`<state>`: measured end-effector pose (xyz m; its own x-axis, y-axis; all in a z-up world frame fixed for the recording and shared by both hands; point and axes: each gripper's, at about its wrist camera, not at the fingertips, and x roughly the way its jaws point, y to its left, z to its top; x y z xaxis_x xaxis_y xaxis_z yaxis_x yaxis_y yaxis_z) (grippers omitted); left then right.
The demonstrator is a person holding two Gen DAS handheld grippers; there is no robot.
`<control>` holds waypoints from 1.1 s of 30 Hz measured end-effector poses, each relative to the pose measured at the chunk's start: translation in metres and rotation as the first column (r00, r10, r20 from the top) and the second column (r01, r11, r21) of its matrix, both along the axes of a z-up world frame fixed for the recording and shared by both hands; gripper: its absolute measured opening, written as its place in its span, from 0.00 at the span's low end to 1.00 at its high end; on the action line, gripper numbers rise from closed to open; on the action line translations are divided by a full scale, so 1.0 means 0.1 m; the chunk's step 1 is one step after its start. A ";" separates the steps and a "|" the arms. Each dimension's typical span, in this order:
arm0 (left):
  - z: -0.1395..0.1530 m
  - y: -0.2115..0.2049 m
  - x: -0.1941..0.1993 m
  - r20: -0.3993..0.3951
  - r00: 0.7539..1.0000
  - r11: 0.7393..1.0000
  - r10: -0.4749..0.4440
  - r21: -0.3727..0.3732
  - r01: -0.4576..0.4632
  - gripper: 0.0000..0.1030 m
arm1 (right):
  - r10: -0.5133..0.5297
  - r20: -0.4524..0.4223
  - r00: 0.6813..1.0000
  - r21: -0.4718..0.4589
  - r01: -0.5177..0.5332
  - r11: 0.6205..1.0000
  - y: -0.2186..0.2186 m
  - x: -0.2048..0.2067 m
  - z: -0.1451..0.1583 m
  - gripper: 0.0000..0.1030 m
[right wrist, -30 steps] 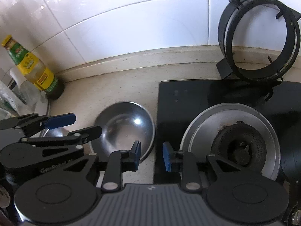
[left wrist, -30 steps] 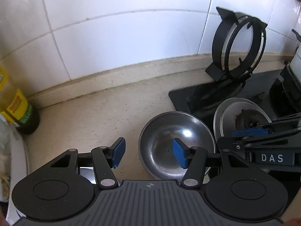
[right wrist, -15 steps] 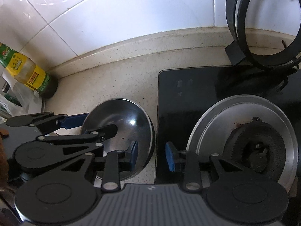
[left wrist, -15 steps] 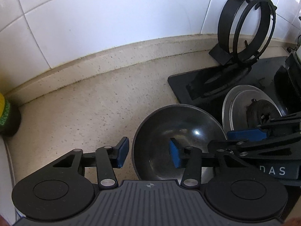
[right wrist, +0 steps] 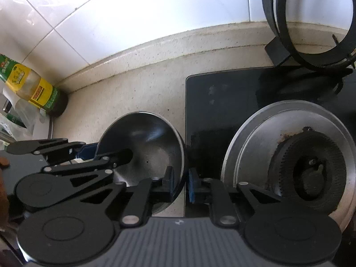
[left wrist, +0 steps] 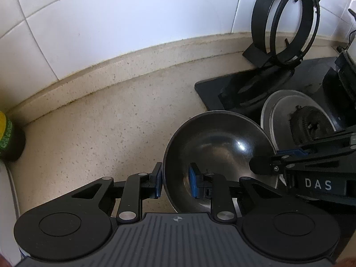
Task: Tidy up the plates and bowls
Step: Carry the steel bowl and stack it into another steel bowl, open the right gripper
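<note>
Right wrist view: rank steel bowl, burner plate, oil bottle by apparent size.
1. burner plate, largest, though partly hidden by the gripper
2. steel bowl, a bit smaller, also partly covered
3. oil bottle, smallest; it stands farther back, so its true size is unsure

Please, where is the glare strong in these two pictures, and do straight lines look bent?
Right wrist view: the white tiles are washed out by glare. Left wrist view: only a small highlight inside the steel bowl. Both views: fisheye distortion curves the counter edge.

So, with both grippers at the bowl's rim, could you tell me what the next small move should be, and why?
Probably lift straight up, level. The left gripper and the right gripper each pinch opposite sides of the steel bowl's rim, and the bowl sits close beside the stove.
</note>
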<state>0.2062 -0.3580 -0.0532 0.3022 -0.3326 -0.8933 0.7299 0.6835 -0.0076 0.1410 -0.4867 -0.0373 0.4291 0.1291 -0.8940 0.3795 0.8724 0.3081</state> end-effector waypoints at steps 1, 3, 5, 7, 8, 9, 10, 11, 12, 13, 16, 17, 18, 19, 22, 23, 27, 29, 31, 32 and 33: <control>0.03 0.00 -0.01 0.003 1.000 1.000 -0.002 -0.006 0.002 0.30 | -0.004 0.005 1.000 -0.002 0.004 1.000 -0.01 -0.01 0.02 0.34; 0.09 0.01 -0.03 0.012 1.000 1.000 -0.001 -0.018 0.002 0.30 | -0.004 0.013 1.000 -0.007 0.004 1.000 -0.02 -0.01 0.06 0.34; 0.16 0.01 -0.05 0.023 1.000 1.000 -0.002 -0.028 0.002 0.30 | -0.001 0.021 1.000 -0.017 0.001 1.000 -0.02 -0.01 0.11 0.34; 0.22 0.03 -0.05 0.034 0.999 0.999 0.003 -0.037 -0.002 0.30 | 0.004 0.030 1.000 -0.026 -0.004 1.000 -0.01 -0.02 0.16 0.34; 0.24 0.04 -0.06 0.039 0.999 0.999 0.007 -0.041 -0.006 0.30 | 0.008 0.035 0.999 -0.031 -0.007 1.000 0.00 -0.02 0.19 0.34; 0.26 0.06 -0.06 0.041 0.999 0.999 0.012 -0.045 -0.010 0.30 | 0.009 0.042 0.999 -0.033 -0.008 0.999 0.01 -0.02 0.22 0.34; 0.28 0.08 -0.07 0.043 0.999 0.999 0.015 -0.048 -0.013 0.30 | 0.010 0.048 0.999 -0.035 -0.008 0.999 0.02 -0.02 0.24 0.34; 0.30 0.08 -0.08 0.044 0.999 0.999 0.019 -0.052 -0.017 0.30 | 0.011 0.053 0.999 -0.036 -0.009 0.999 0.02 -0.01 0.26 0.34; 0.32 0.10 -0.09 0.046 0.999 0.998 0.022 -0.056 -0.019 0.30 | 0.014 0.058 0.998 -0.038 -0.011 0.999 0.03 -0.01 0.28 0.34; 0.33 0.12 -0.09 0.048 0.999 0.998 0.025 -0.059 -0.022 0.30 | 0.015 0.062 0.998 -0.040 -0.013 0.999 0.04 -0.01 0.30 0.34; 0.40 0.18 -0.12 0.060 0.997 0.997 0.039 -0.072 -0.035 0.31 | 0.028 0.072 0.997 -0.049 -0.024 0.998 0.09 -0.01 0.34 0.34; 0.42 0.20 -0.12 0.062 0.997 0.996 0.043 -0.076 -0.039 0.31 | 0.032 0.076 0.997 -0.053 -0.028 0.998 0.12 -0.01 0.36 0.34; 0.45 0.22 -0.13 0.065 0.997 0.996 0.048 -0.081 -0.043 0.31 | 0.037 0.081 0.996 -0.056 -0.033 0.998 0.14 -0.01 0.37 0.34; 0.47 0.25 -0.14 0.069 0.996 0.995 0.052 -0.084 -0.046 0.31 | 0.040 0.086 0.995 -0.056 -0.035 0.998 0.16 -0.01 0.39 0.34; 0.54 0.32 -0.16 0.082 0.994 0.994 0.069 -0.094 -0.061 0.31 | 0.057 0.100 0.993 -0.063 -0.051 0.997 0.23 -0.01 0.45 0.34; 0.56 0.35 -0.17 0.087 0.993 0.993 0.074 -0.096 -0.066 0.31 | 0.064 0.104 0.992 -0.066 -0.058 0.996 0.26 0.00 0.48 0.34; 0.65 0.50 -0.20 0.097 0.990 0.990 0.100 -0.109 -0.089 0.31 | 0.090 0.122 0.988 -0.077 -0.081 0.994 0.38 0.00 0.58 0.34; 0.70 0.56 -0.23 0.105 0.988 0.989 0.111 -0.114 -0.099 0.32 | 0.101 0.128 0.987 -0.081 -0.091 0.992 0.43 0.00 0.61 0.34; 0.74 0.62 -0.26 0.111 0.986 0.987 0.121 -0.120 -0.107 0.32 | 0.113 0.135 0.984 -0.088 -0.101 0.991 0.50 -0.01 0.64 0.34; 0.76 0.64 -0.28 0.115 0.985 0.986 0.125 -0.122 -0.111 0.32 | 0.118 0.137 0.984 -0.089 -0.106 0.990 0.53 -0.02 0.65 0.34; 0.78 0.68 -0.29 0.117 0.985 0.986 0.129 -0.124 -0.114 0.32 | 0.121 0.141 0.983 -0.091 -0.109 0.990 0.57 -0.03 0.68 0.34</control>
